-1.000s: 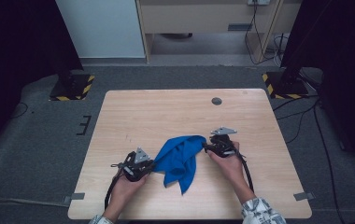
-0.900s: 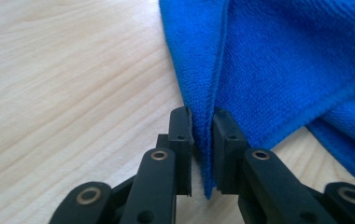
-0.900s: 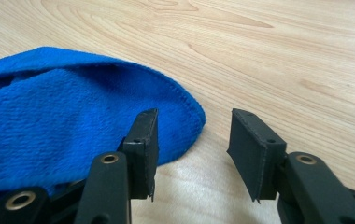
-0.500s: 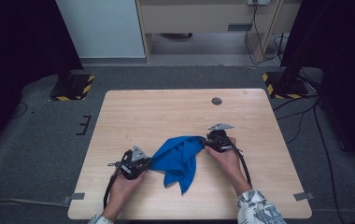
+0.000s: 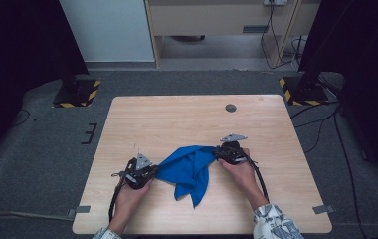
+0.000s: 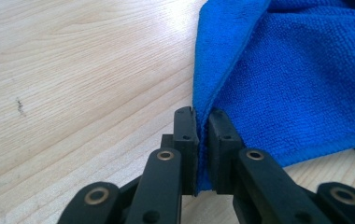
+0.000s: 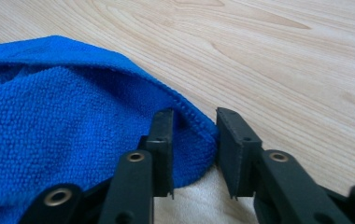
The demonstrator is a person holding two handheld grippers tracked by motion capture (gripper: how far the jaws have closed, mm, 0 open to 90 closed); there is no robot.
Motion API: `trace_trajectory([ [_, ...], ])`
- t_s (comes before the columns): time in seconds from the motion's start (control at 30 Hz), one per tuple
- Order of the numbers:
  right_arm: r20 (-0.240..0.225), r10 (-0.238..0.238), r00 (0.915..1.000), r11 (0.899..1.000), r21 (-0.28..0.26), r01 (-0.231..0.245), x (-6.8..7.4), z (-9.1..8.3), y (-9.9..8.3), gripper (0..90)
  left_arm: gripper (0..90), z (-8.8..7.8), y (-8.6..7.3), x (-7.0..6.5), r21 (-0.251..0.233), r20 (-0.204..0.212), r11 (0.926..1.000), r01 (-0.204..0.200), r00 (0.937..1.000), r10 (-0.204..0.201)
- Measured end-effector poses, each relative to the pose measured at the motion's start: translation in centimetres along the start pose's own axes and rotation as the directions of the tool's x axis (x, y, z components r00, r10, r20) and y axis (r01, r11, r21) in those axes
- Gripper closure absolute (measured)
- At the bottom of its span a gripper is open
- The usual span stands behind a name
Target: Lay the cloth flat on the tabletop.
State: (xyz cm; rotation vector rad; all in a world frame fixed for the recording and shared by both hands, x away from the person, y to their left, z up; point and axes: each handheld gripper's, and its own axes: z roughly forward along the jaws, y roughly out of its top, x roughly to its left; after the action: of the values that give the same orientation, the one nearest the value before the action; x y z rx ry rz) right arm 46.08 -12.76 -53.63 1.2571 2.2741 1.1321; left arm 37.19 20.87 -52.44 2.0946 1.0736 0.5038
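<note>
crumpled blue microfibre cloth [image 5: 189, 169] pinched for spreading
left gripper [image 6: 202, 140] clamped on hem at nine o'clock; right gripper [image 7: 194, 140] closing round corner at three, not yet pressing.

Left gripper [image 5: 149, 172] and right gripper [image 5: 219, 152]: matte black linked jaws with brass-coloured pivot rivets, flat rectangular pads [image 6: 185, 135]. Grey three-cornered plate on top of each. Black cable trails toward the table's [image 5: 177, 119] near edge. Patterned black-and-white sleeves at both wrists
</note>
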Motion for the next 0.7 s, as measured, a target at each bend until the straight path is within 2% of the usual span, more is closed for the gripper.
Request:
trace_trajectory([
  [0.13,-0.011,-0.013,0.9999,1.000,0.000,0.013,-0.1,-0.3,-0.3,80.8,76.9,0.5,-0.1,0.0,0.001,0.002,1.0000,-0.001,1.0000,0.001],
  [0.23,-0.011,-0.005,0.9999,1.000,0.004,0.005,-0.1,-0.4,-0.3,83.4,61.9,0.8,-0.1,-0.2,0.008,-0.013,1.0000,-0.004,0.9999,0.004],
  [0.4,-0.012,-0.019,0.9998,1.000,0.006,0.019,0.1,-0.9,-0.5,85.5,52.9,0.8,-0.2,-0.2,0.006,-0.008,1.0000,0.001,1.0000,-0.001],
  [0.5,-0.008,-0.020,0.9998,1.000,0.007,0.020,-0.1,-1.2,-0.6,86.0,53.2,0.7,-0.2,-0.2,0.005,-0.009,1.0000,-0.003,1.0000,0.003],
  [0.63,-0.008,-0.015,0.9999,1.000,0.006,0.015,-0.5,-1.8,-0.8,86.6,62.3,0.7,-0.2,-0.1,0.005,0.002,1.0000,-0.006,1.0000,0.006],
  [0.7,-0.008,-0.019,0.9998,1.000,0.002,0.019,-0.7,-2.2,-0.8,86.7,64.2,0.7,-0.2,-0.1,0.007,0.001,0.9999,-0.008,1.0000,0.008],
])
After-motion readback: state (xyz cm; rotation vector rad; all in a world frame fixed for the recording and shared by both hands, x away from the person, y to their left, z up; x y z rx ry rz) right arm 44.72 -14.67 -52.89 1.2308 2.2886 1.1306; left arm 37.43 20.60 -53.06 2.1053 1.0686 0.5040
